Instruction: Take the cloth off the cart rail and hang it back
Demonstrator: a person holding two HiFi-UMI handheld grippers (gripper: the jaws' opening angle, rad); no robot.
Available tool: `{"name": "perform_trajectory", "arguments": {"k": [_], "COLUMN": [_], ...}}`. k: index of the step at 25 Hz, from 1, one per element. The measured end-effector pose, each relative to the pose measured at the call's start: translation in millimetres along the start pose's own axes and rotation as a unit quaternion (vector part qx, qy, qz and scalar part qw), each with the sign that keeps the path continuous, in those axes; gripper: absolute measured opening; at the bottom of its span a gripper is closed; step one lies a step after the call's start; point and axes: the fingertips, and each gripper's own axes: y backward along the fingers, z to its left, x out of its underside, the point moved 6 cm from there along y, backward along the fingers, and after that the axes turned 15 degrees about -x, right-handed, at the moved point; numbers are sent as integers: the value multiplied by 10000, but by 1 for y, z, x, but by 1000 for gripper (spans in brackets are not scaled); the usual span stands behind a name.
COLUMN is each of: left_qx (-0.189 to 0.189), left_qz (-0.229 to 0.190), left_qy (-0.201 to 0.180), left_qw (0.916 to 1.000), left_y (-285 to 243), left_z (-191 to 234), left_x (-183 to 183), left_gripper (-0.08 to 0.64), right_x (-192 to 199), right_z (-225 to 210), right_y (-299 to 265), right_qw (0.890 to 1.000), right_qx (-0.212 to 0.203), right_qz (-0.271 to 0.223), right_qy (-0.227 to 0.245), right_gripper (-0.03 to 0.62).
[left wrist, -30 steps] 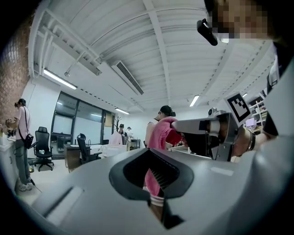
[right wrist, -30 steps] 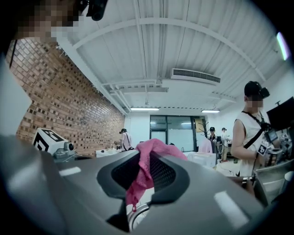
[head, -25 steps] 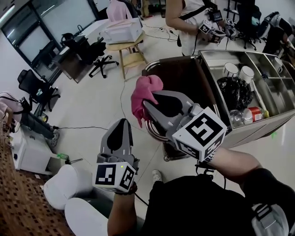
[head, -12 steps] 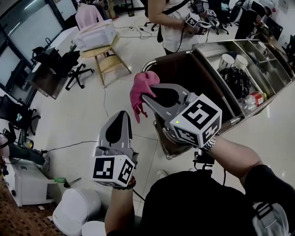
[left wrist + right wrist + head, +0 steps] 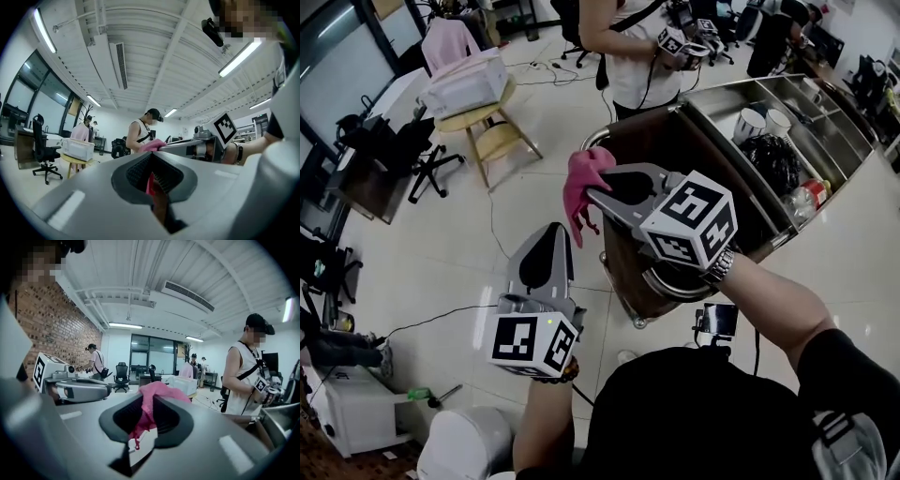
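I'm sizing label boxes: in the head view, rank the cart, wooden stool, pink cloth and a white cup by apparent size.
1. cart
2. wooden stool
3. pink cloth, somewhat smaller-looking; it is held nearer the camera, so true sizes stay unsure
4. white cup

cloth [image 5: 584,178] in right tongs [image 5: 592,193] | cart [image 5: 661,141] behind | left tongs [image 5: 553,234] left

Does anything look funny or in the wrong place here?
Yes, the pink cloth. It isn't hanging on the cart. It is bunched up in the air, pinched by the right gripper, and it dangles over the floor beside the cart. Nothing looks spilled or broken.
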Motion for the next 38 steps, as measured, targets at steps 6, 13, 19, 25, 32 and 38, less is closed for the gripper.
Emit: {"name": "perform_trajectory", "arguments": {"k": [6,13,19,25,32,38], "left_qx": [96,269,446,486,574,569], "left_qz": [52,160,186,285,266,268], "left_qy": [139,308,297,292,231,200], "left_qw": [9998,9990,9984,9980,9977,9978], "left_y": [-9,-20,-25,-25,-26,-24], "left_z": [19,16,9,3,-5,-15], "left_x": [2,15,13,17,17,14], "left_gripper": [3,3,3,3,3,3], "right_x": [44,85,94,89,100,84], "right_z": [-27,-41,-44,-44,-35,-29], "right_y": [-19,-8,3,18,15,27], "right_qw": [9967,9852,9782,9771,9761,9803], "right_qx": [129,495,861,1148,771,770], "right_qz": [697,1304,1437,1379,1446,1225], "right_qy": [-403,-1000,-1224,-1146,-1429,-1345], "right_gripper": [64,86,86,63,190,219]}}
